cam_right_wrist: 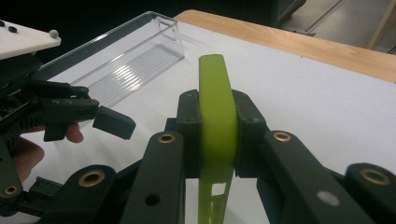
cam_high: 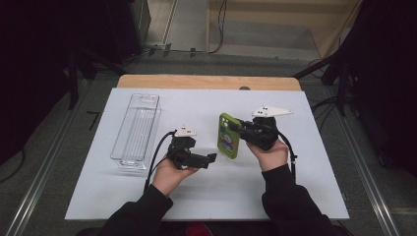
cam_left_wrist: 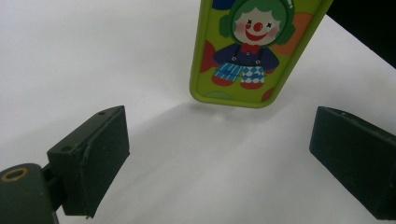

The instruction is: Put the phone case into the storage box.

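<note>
So the right gripper (cam_right_wrist: 217,128) clamped the lime-green clown-print phone case (cam_high: 229,136) mid-frame (held on edge), while the left gripper (cam_left_wrist: 219,154) sat wide open, lower centre.

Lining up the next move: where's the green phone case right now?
In the high view the phone case sits right of centre, clamped in the right tool, held above the white table, with the left tool open beside it.

A rectangular table (cam_high: 206,194) covered by a smooth white sheet carries everything, with a strip of light wooden tabletop (cam_high: 206,81) left bare along its far edge. One long, narrow bin of clear plastic (cam_high: 136,130) with a ribbed bottom lies directly on the white surface at the left, its length running from the near side toward the far edge.
</note>
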`<action>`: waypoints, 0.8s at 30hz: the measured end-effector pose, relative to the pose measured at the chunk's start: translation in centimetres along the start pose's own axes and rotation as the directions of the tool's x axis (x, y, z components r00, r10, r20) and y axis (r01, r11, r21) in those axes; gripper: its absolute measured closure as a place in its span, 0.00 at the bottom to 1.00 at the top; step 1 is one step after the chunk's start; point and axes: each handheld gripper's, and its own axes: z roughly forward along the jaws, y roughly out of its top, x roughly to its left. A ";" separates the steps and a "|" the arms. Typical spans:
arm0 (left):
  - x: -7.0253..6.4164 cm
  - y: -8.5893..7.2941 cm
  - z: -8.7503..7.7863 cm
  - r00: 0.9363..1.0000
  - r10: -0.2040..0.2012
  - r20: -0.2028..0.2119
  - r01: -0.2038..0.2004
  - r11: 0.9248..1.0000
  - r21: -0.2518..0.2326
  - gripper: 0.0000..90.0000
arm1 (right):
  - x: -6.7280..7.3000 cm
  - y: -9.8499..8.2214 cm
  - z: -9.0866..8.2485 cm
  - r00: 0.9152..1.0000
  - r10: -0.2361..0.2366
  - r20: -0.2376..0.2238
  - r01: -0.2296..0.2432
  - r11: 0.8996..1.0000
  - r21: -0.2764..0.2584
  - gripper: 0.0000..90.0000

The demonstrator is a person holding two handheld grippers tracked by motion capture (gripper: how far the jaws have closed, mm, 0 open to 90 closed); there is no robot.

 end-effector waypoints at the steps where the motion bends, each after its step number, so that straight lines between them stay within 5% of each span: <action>1: 0.0 0.0 0.0 1.000 0.000 0.000 0.000 1.000 0.000 0.06 | 0.0 0.0 0.0 1.000 0.000 0.000 0.000 1.000 0.000 0.83; 24: -0.6 1.3 -0.8 0.998 0.062 0.004 -0.062 0.998 -0.014 0.06 | 1.9 0.1 0.5 0.999 0.013 -0.042 -0.014 1.000 -0.024 0.83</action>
